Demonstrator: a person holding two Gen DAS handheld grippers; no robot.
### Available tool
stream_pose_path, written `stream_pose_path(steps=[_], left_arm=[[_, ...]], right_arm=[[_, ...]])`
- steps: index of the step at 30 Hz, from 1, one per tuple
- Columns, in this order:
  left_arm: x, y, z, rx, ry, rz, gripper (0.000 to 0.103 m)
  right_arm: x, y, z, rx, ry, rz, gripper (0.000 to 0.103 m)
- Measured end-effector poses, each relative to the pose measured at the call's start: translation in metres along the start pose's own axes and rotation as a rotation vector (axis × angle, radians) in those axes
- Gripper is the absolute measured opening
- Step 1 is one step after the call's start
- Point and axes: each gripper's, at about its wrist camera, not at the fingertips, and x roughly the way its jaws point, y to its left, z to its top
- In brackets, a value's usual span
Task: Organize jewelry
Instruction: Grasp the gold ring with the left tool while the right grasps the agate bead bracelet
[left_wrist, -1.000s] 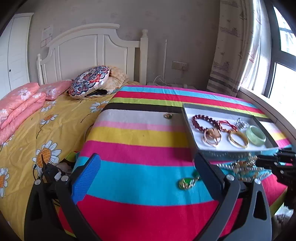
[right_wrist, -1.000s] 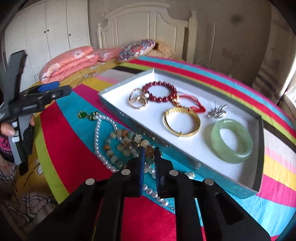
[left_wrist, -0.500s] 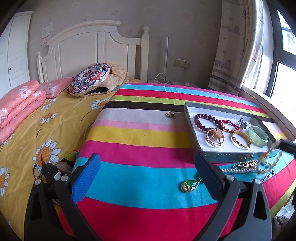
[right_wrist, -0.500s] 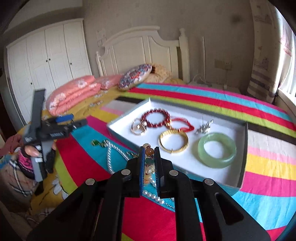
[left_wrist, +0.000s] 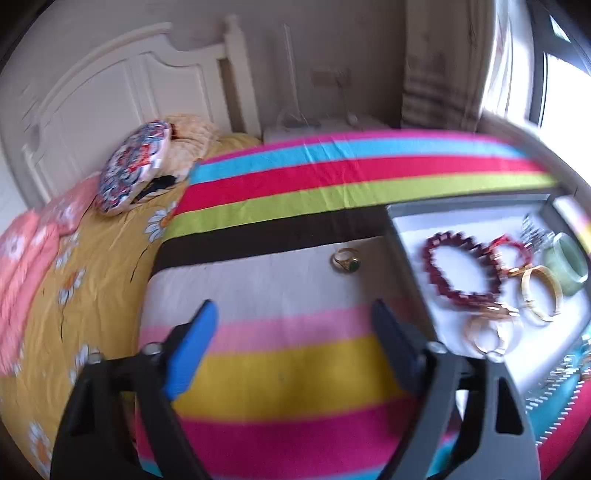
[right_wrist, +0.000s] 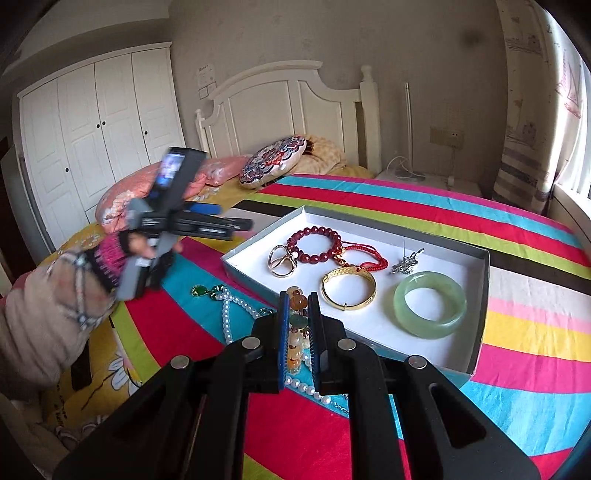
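Since a second ago our left gripper (left_wrist: 291, 339) has swept across the striped blanket (left_wrist: 280, 373) toward the gold ring (left_wrist: 345, 259) lying just beside the tray's (left_wrist: 406, 258) near-left wall, and its jaws have just been narrowing, apart and with nothing between them. Our right gripper (right_wrist: 298, 306) has lifted; its jaws are clamped on the mixed bead strand (right_wrist: 298, 328), which hangs just outside the tray's front wall, above the pearl necklace (right_wrist: 236, 308) on the blanket. Inside the tray lie the red bead bracelet (right_wrist: 317, 245), gold bangle (right_wrist: 348, 286) and jade bangle (right_wrist: 428, 304). We judge two risks: the dangling strand could snag the pearls and drag them, and our fast left approach could nudge the small ring under the tray wall.
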Motion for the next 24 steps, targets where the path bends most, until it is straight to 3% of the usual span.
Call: stream_pose_path(steps=[1, 3, 7, 17, 20, 23, 24], left_arm=[[0.012, 0.001, 0.005, 0.013, 0.017, -0.015, 0.065], [0.023, 0.001, 0.011, 0.029, 0.030, -0.075, 0.059], [0.031, -0.001, 0.018, 0.075, 0.036, -0.164, 0.054], [0.051, -0.007, 0.031, 0.135, 0.044, -0.216, 0.041], [0.053, -0.011, 0.033, 0.132, 0.045, -0.264, 0.022], [0.047, -0.020, 0.030, 0.157, 0.026, -0.232, 0.016], [0.042, -0.022, 0.030, 0.163, 0.008, -0.225, 0.009]], right_arm=[[0.000, 0.000, 0.000, 0.002, -0.001, 0.001, 0.011], [0.000, 0.000, -0.001, 0.002, 0.000, -0.002, 0.011], [0.002, -0.004, -0.002, 0.015, 0.008, -0.003, 0.011], [0.008, -0.002, -0.004, 0.020, 0.027, -0.007, 0.011], [0.007, -0.003, -0.003, 0.022, 0.024, -0.015, 0.011], [0.006, -0.004, -0.003, 0.024, 0.020, -0.020, 0.011], [0.005, -0.003, -0.004, 0.024, 0.019, -0.021, 0.011]])
